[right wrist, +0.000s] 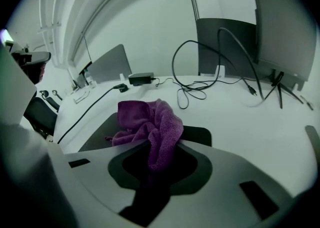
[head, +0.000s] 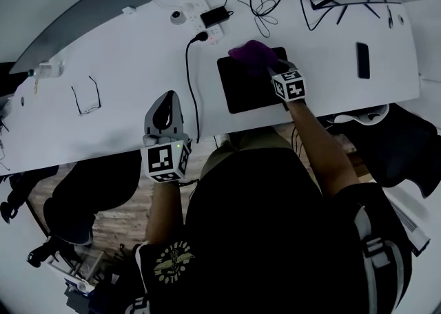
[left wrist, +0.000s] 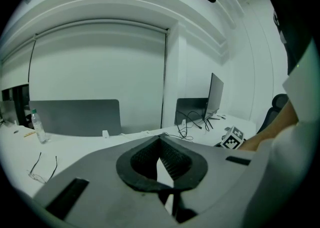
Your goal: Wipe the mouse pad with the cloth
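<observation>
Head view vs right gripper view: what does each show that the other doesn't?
Head view only: the full outline of the black mouse pad, the right gripper's marker cube over its near right part, and the person's forearm behind it.

Right gripper view only: the grip itself. The right gripper is shut on a fold of the purple cloth, which runs down between the jaws.

Both: the cloth bunched on the pad's far end, the white desk and loose black cables.
</observation>
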Motion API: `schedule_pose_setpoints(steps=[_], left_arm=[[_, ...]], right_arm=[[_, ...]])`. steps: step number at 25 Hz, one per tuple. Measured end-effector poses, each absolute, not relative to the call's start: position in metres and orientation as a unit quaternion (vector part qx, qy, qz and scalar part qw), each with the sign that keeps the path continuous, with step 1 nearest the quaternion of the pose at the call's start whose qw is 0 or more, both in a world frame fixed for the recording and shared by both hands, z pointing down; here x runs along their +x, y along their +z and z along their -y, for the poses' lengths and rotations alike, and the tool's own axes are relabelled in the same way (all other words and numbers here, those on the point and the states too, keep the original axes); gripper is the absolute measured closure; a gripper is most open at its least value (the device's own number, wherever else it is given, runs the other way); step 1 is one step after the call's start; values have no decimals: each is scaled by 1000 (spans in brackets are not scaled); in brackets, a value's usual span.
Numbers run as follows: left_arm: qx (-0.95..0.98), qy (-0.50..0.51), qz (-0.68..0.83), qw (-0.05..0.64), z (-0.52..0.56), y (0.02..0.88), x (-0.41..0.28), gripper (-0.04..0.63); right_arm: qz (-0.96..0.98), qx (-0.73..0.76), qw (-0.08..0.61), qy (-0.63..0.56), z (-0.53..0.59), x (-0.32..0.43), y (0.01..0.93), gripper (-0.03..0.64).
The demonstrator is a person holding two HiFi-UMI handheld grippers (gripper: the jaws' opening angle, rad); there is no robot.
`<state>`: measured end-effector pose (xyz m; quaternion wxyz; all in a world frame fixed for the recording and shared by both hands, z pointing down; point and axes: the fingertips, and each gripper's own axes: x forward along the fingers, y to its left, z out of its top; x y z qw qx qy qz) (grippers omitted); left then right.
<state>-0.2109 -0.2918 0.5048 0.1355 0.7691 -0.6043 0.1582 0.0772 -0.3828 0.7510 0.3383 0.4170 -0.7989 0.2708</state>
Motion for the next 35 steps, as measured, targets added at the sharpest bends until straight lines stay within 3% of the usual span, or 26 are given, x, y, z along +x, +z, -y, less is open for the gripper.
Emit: schedule_pose_setpoints(steps=[15, 26, 30, 35], left_arm=[[774, 152, 605, 105, 289, 471, -206, 594], [772, 143, 614, 82, 253, 448, -225, 594], [772, 145, 614, 79, 238, 444, -233, 594], [771, 153, 613, 76, 219, 441, -243, 594]], right_arm=[[760, 486, 344, 260, 372, 172, 730, 535], [892, 346, 215, 198, 295, 31, 607, 535], [903, 311, 205, 213, 271, -17, 608, 535], [896, 294, 240, 231, 252, -50, 653, 535]])
